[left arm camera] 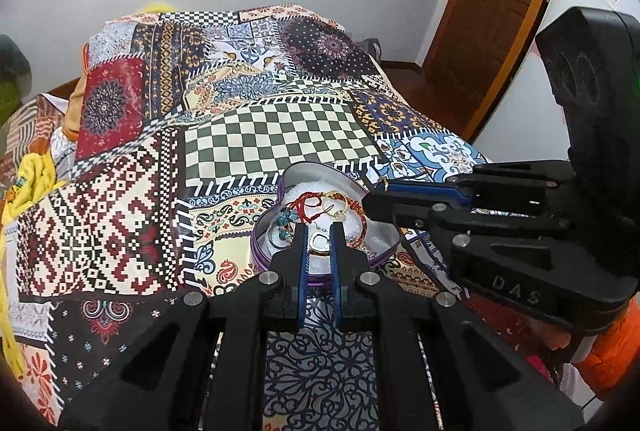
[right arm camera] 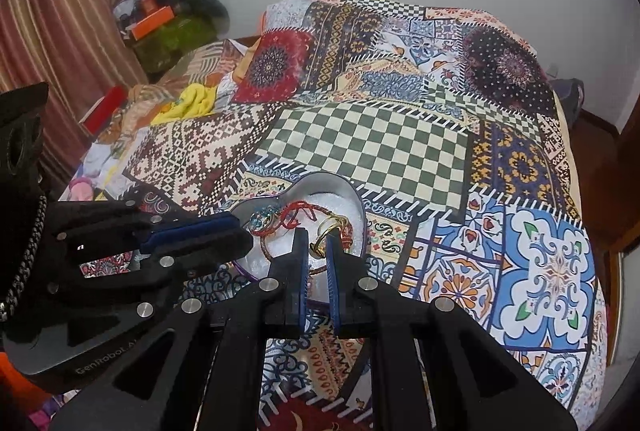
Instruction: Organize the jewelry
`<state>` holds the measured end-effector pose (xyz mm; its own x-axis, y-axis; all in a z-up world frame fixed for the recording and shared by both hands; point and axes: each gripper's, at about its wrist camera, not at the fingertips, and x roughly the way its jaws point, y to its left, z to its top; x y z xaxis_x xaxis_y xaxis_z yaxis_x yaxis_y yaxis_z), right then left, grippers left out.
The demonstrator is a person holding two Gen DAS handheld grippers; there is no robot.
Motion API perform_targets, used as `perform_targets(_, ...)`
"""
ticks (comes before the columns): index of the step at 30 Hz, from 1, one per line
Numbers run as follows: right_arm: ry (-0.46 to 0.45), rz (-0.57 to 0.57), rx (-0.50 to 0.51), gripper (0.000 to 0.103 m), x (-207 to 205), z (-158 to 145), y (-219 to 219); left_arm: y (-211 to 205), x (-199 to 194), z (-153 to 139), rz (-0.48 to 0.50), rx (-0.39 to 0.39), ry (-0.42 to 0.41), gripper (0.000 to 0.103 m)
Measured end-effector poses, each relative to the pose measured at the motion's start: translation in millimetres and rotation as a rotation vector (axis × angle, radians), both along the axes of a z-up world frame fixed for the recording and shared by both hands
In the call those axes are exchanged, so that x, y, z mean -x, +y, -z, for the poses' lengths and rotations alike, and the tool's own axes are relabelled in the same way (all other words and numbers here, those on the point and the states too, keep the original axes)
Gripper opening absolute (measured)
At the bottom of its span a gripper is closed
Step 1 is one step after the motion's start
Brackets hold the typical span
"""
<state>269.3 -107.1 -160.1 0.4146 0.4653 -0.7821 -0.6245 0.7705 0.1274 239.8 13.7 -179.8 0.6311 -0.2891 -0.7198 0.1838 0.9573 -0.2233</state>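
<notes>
Two grippers meet over a heart-shaped tin (left arm camera: 384,235) on the quilt (left arm camera: 280,135); inside lie a red cord bracelet (right arm camera: 302,209), blue beads (left arm camera: 285,219) and gold rings (right arm camera: 334,229). Left gripper (left arm camera: 320,231) is slightly apart over a silver ring (left arm camera: 319,242), whether gripping it I cannot tell; right gripper (right arm camera: 318,241) is slightly apart around the gold rings.
</notes>
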Motion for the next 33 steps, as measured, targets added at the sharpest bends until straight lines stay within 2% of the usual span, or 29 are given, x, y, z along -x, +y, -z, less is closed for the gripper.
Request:
perform_targets(25,0.043,-0.072,0.054,0.010,-4,10,11,9,-2,5,-0.014,0.024,0.025,0.008)
perform_targets(33,0.006,-0.050,0.043,0.010,5,-7,3,7,7,-13,-0.014,0.004,-0.007,0.009)
